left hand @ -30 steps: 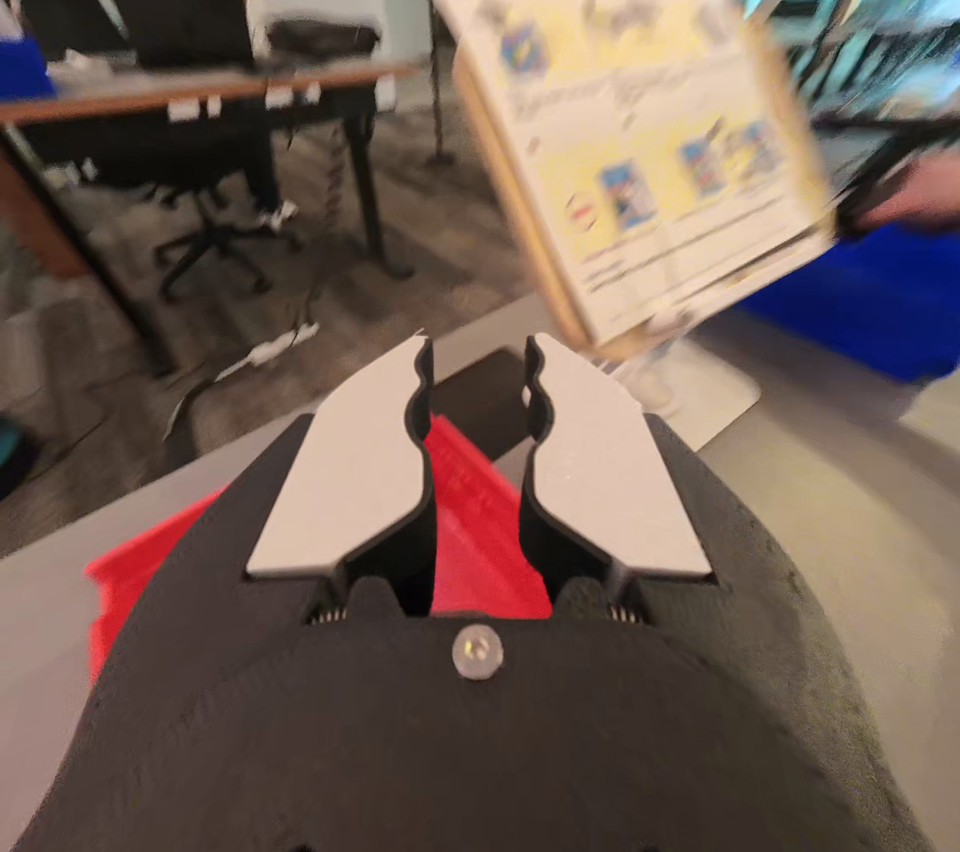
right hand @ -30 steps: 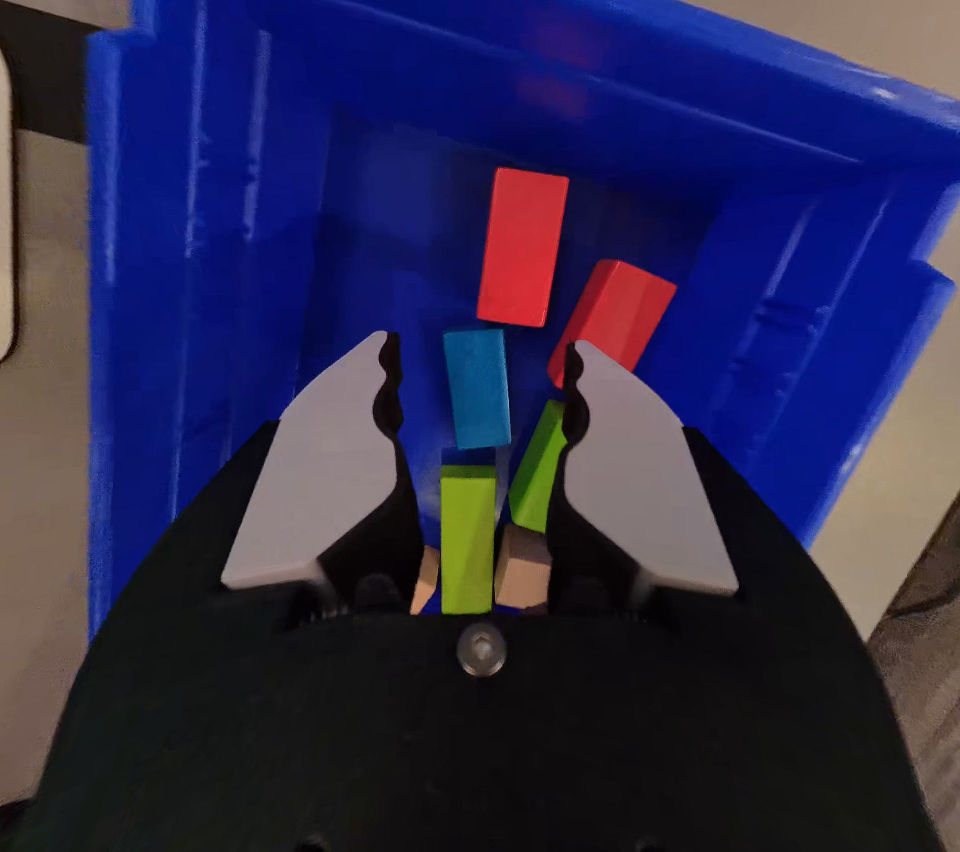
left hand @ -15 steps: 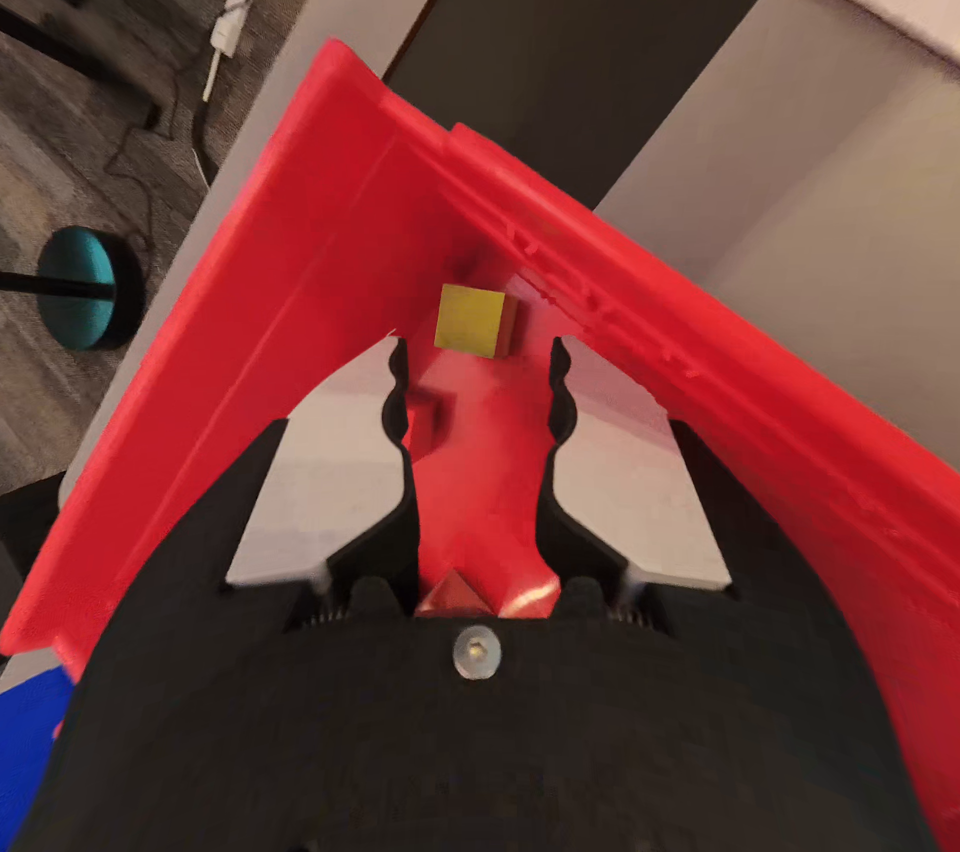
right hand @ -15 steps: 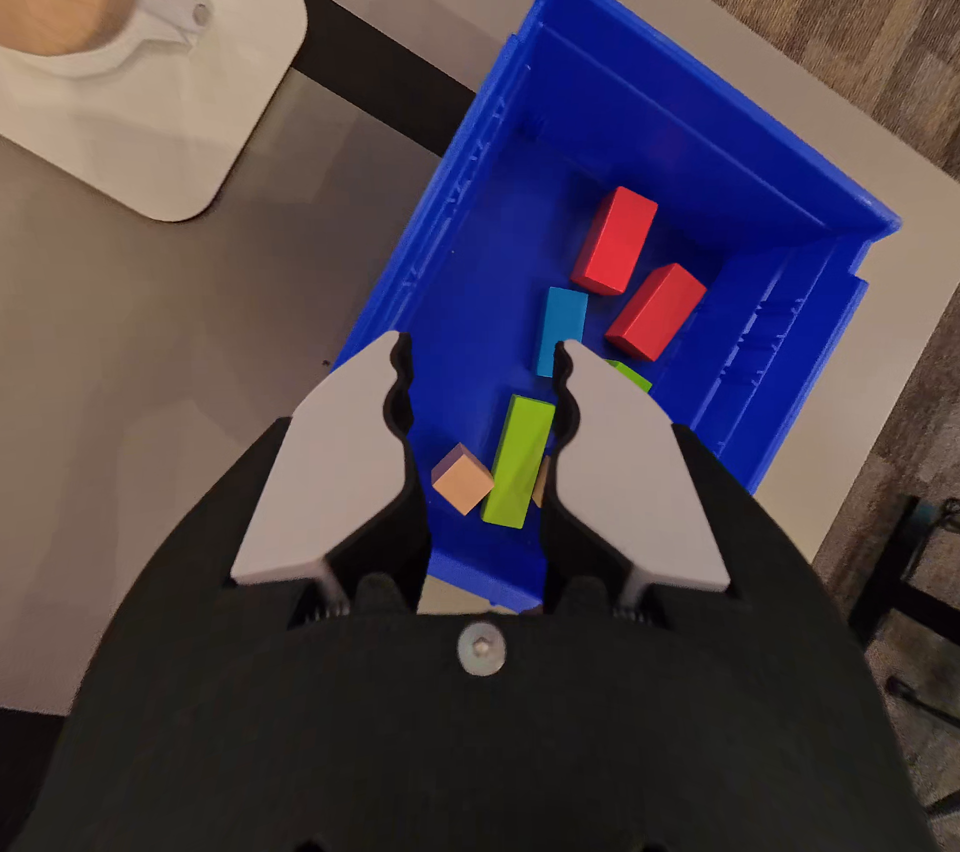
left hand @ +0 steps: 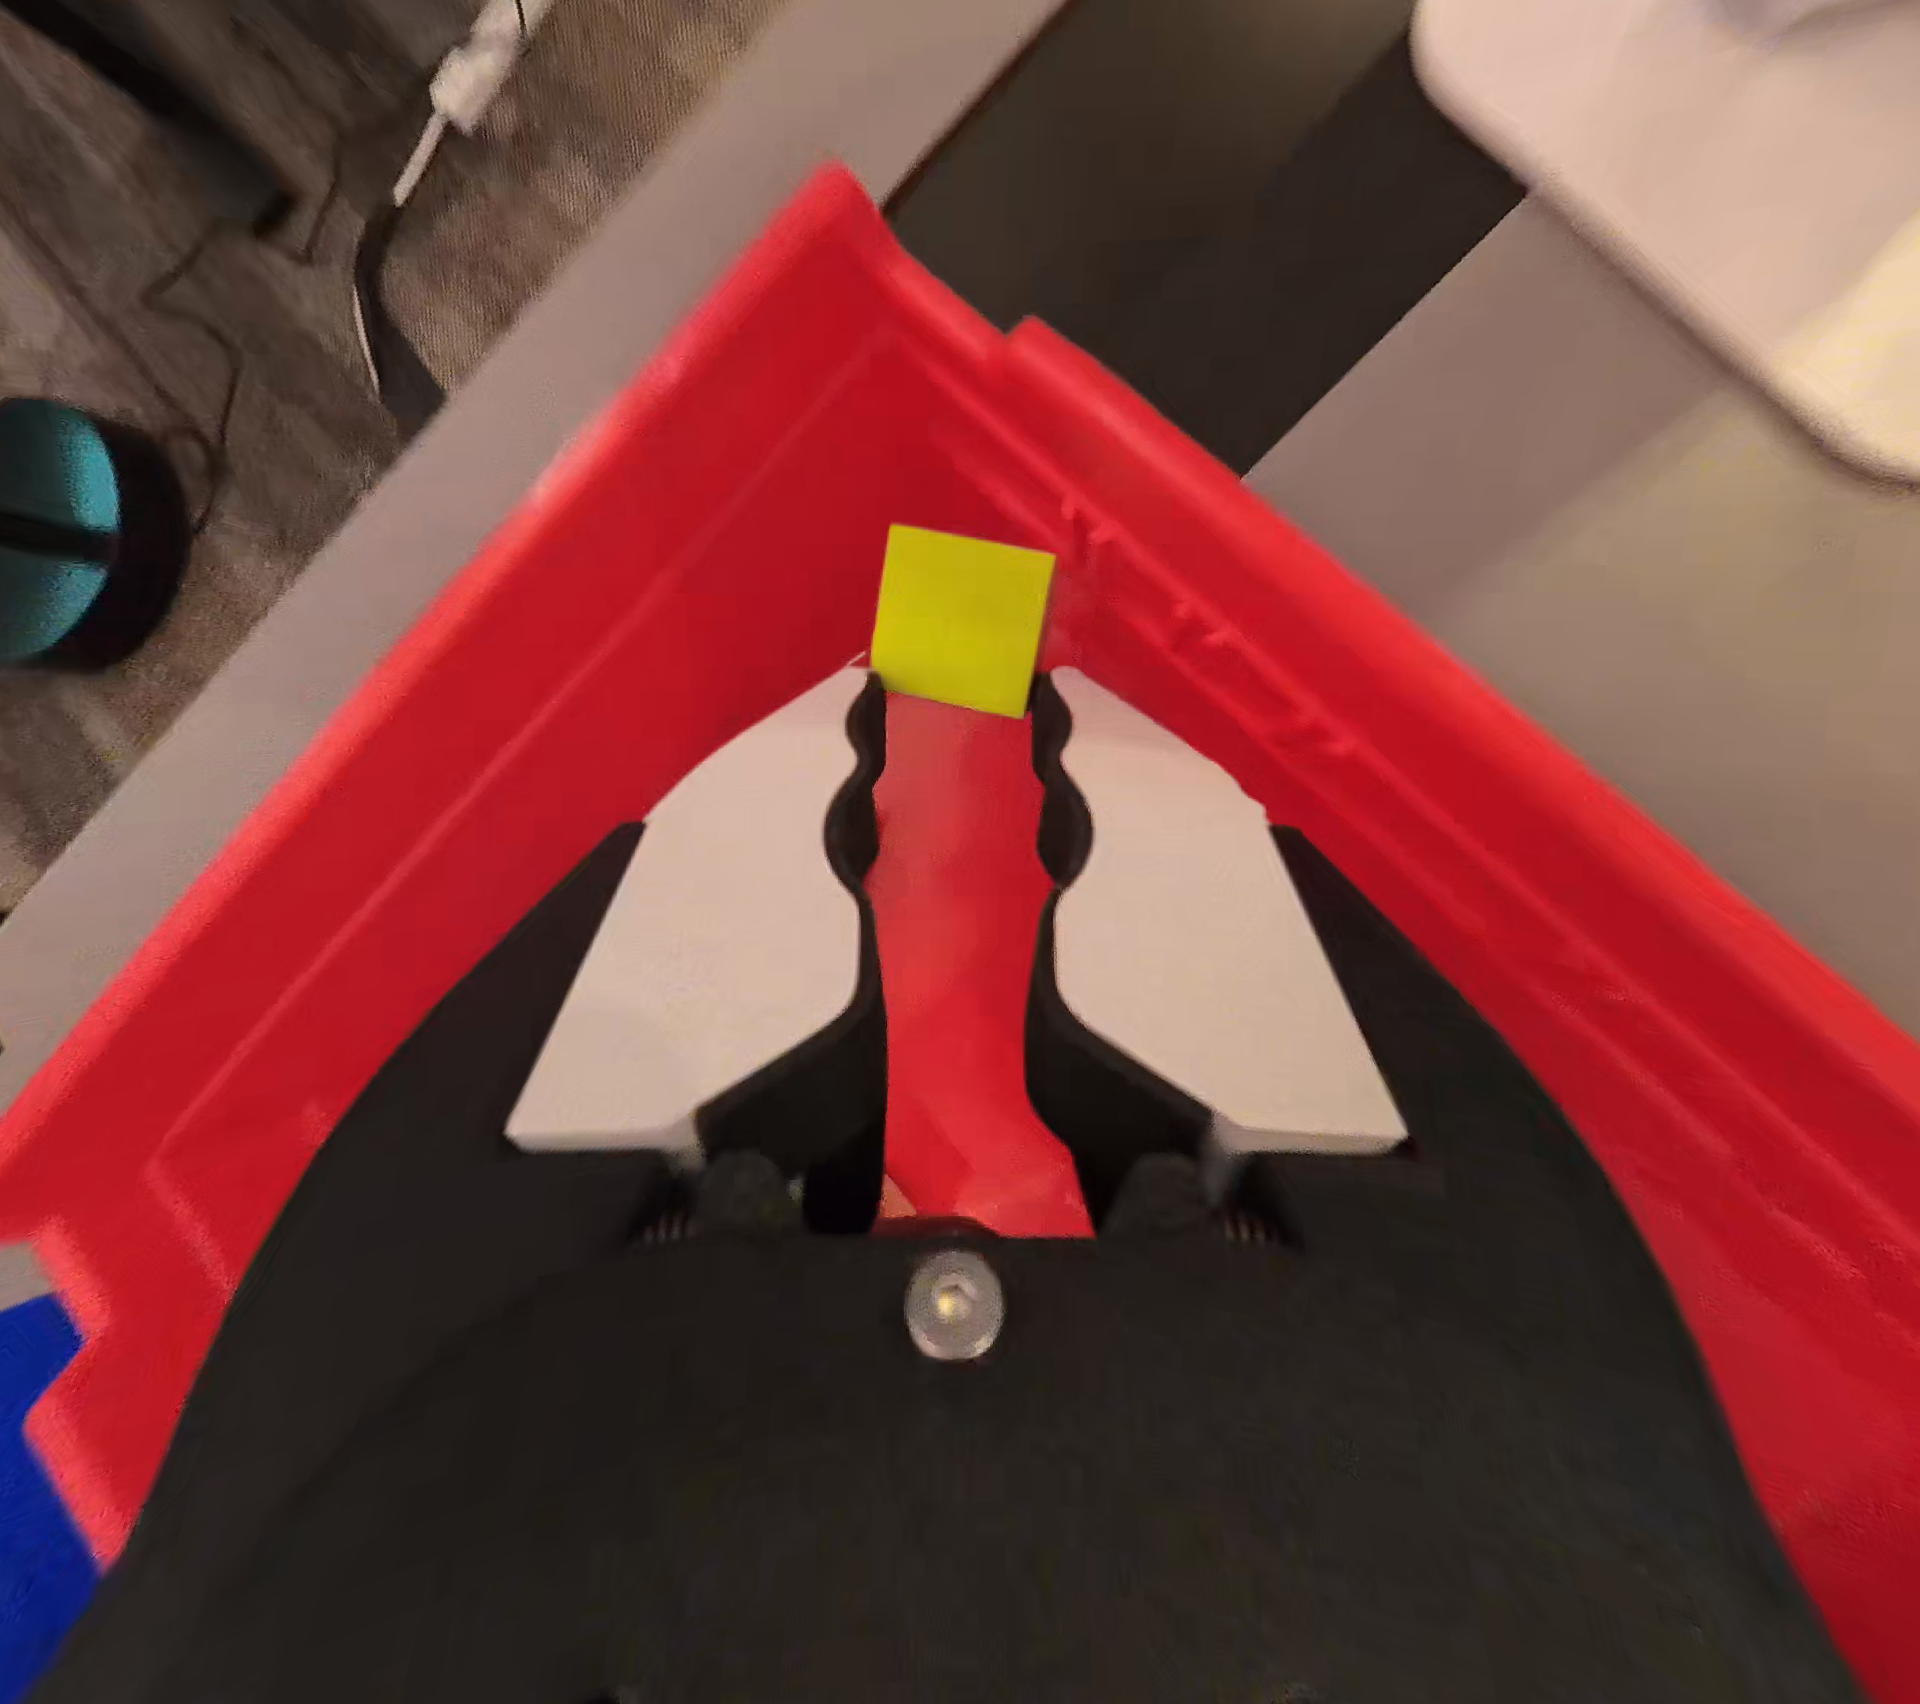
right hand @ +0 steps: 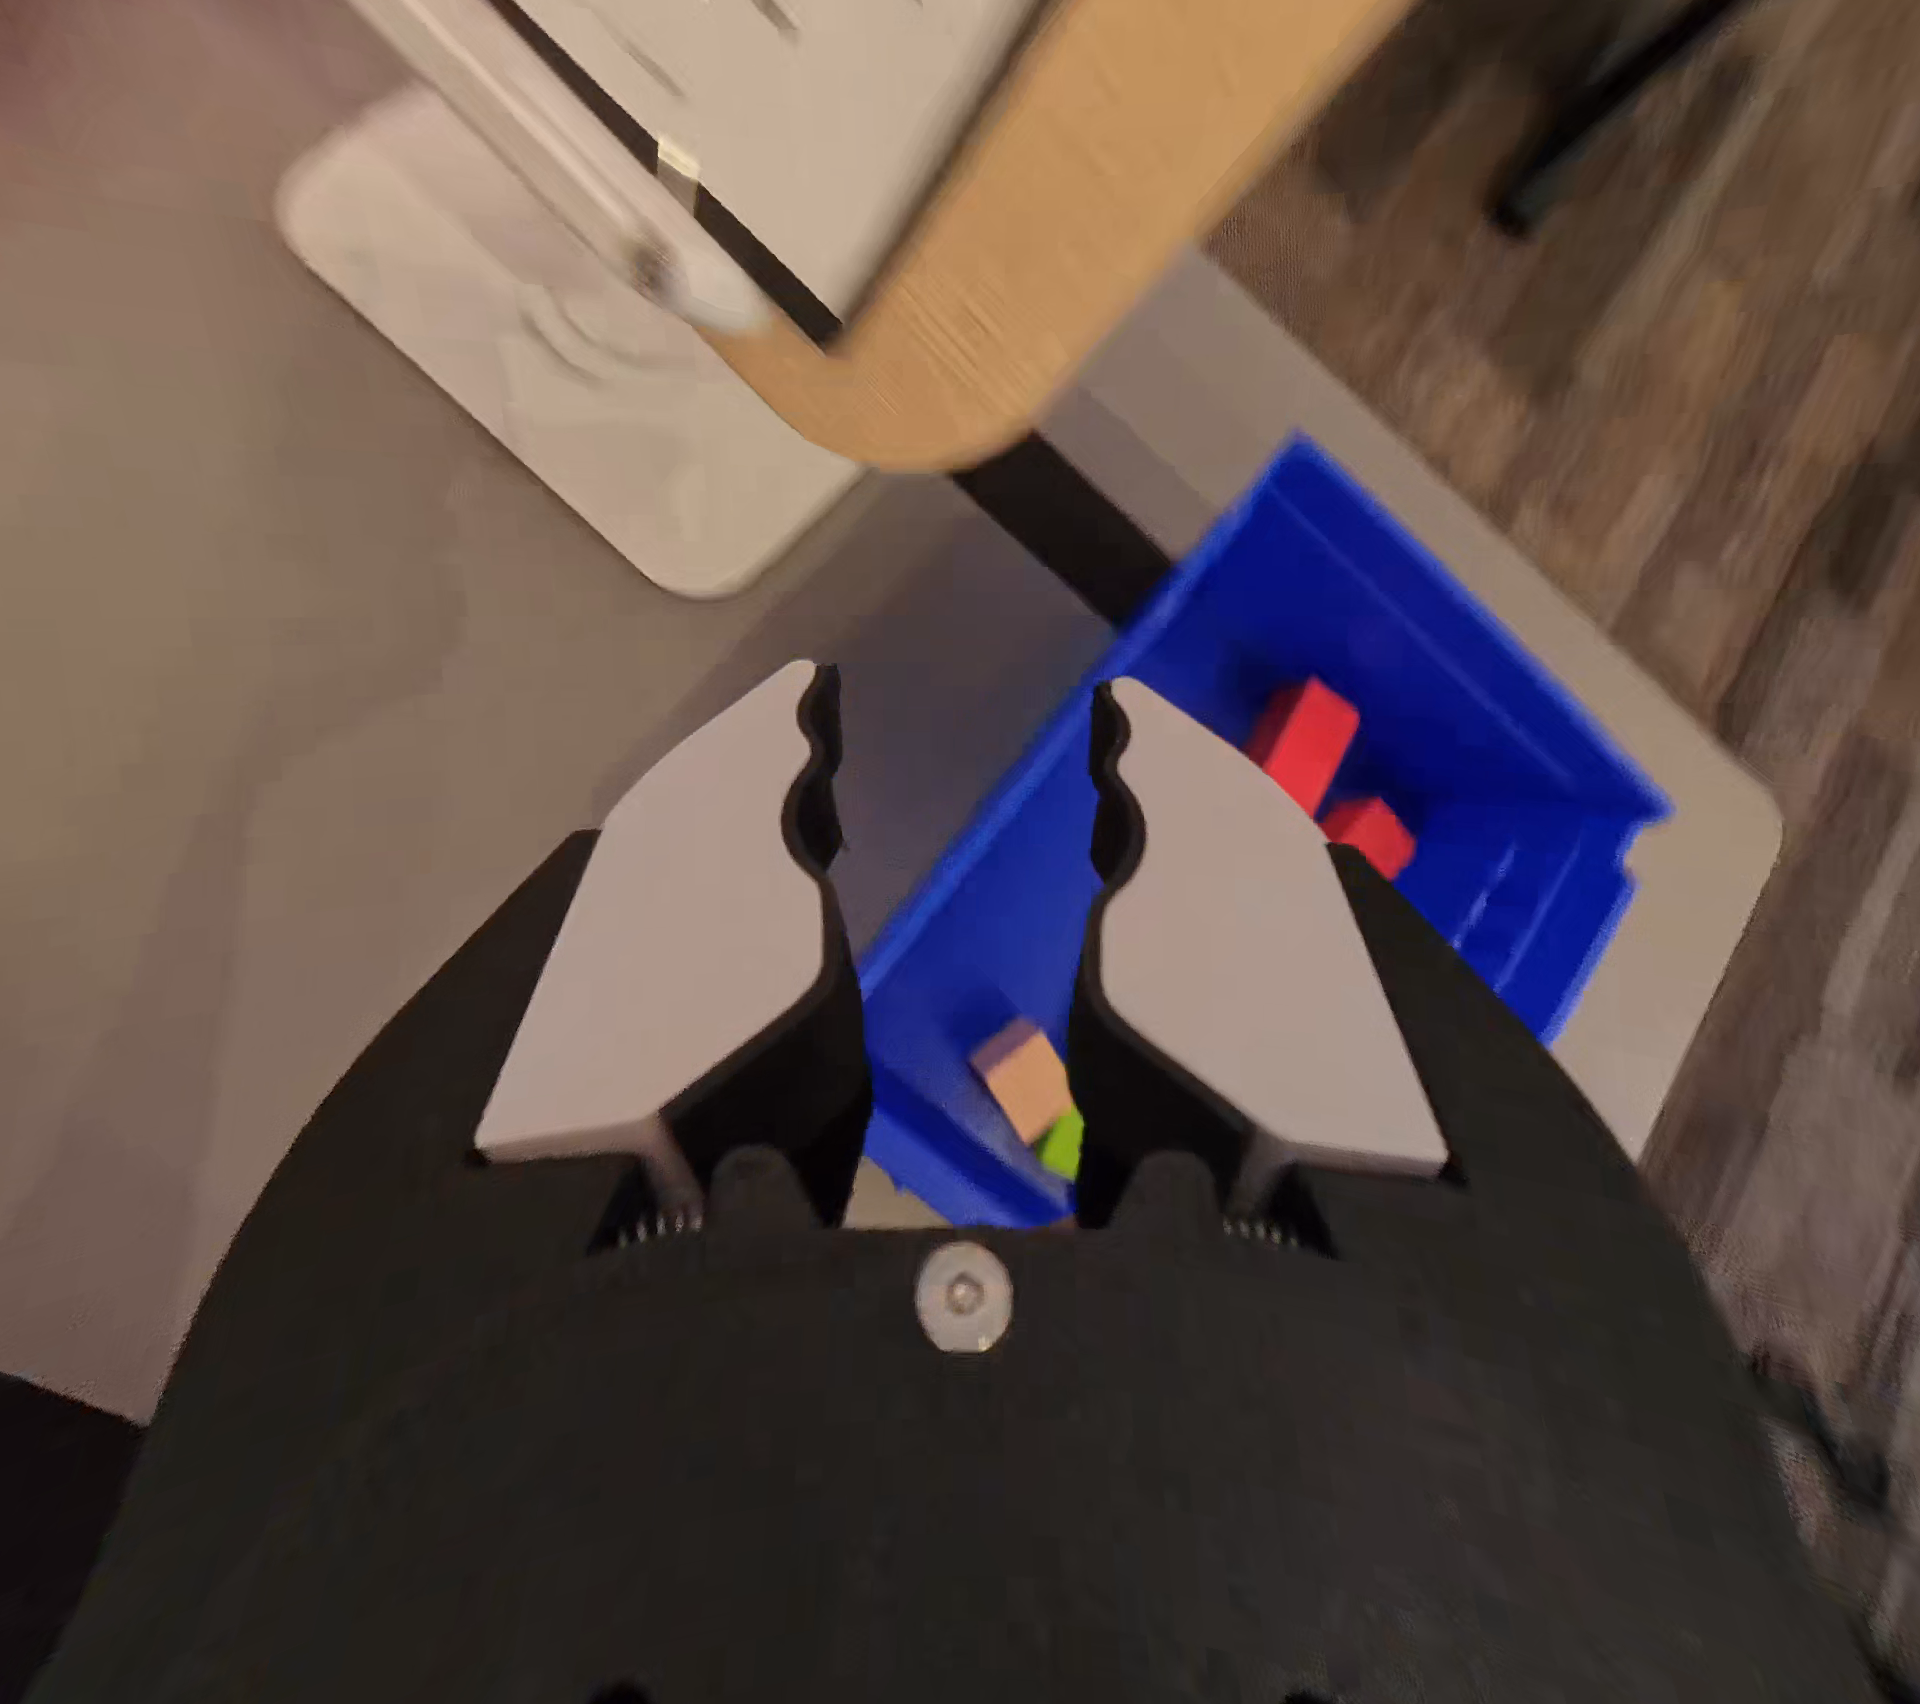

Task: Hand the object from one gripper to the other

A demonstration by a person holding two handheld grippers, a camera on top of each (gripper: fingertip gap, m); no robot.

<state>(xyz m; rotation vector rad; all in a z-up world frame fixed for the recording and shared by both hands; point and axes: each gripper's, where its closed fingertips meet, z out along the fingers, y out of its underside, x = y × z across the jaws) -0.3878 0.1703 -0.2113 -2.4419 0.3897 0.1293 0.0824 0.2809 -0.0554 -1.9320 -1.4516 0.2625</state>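
Inside a red plastic bin (left hand: pixel 1299 719), the left gripper (left hand: pixel 956 698) pinches a small, rigid, probably light yellow cube (left hand: pixel 961 615) by opposite flat sides; the right gripper (right hand: pixel 961 698) gapes empty.

One yellow block (left hand: pixel 961 615) is seen inside the one red bin (left hand: pixel 623 615). Inside the one blue bin (right hand: pixel 1455 615), two red blocks (right hand: pixel 1304 735), one tan block (right hand: pixel 1023 1078) and one green block (right hand: pixel 1062 1145) are counted. Two grippers are seen.
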